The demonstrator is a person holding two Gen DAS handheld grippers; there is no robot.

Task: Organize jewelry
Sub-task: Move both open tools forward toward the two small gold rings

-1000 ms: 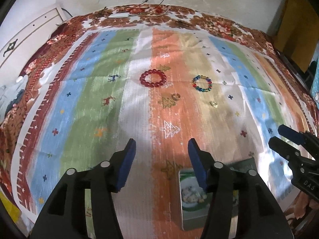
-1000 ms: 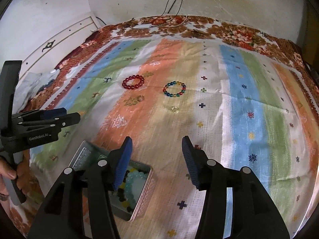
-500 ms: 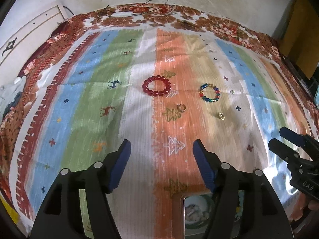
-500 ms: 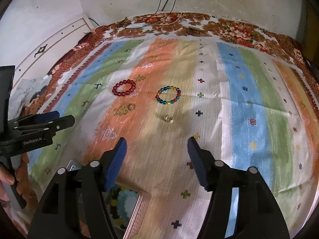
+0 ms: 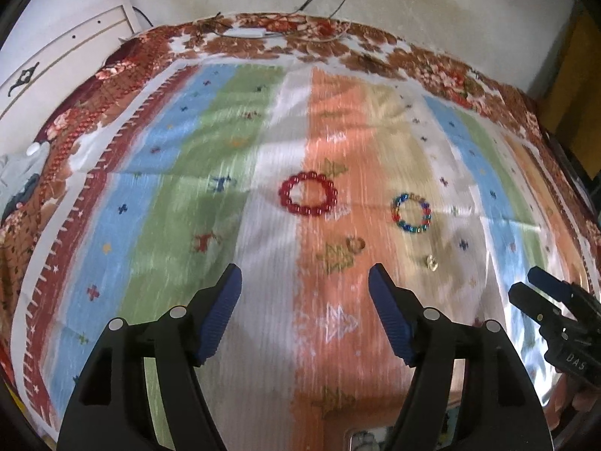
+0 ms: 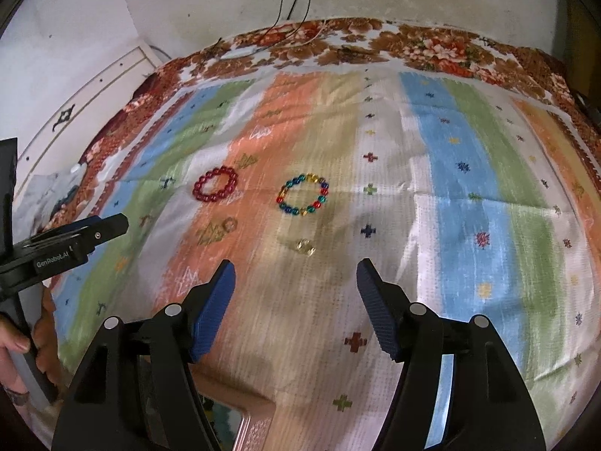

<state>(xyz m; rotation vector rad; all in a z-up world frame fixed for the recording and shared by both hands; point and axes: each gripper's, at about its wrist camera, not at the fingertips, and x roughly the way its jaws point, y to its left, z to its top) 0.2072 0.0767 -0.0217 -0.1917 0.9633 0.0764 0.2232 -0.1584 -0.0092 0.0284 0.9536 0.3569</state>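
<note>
You're hovering the left gripper (image 5: 305, 308) and right gripper (image 6: 295, 293), both released and empty, while two bracelets (image 6: 215, 184) and two rings (image 6: 305, 247) are lying on the bedspread (image 6: 469, 203), waiting for the tin (image 6: 240, 419).

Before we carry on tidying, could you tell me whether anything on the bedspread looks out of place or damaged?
Nothing looks damaged. The red bead bracelet, multicoloured bead bracelet and two small gold rings lie loose on the striped bedspread, outside the metal tin.
</note>
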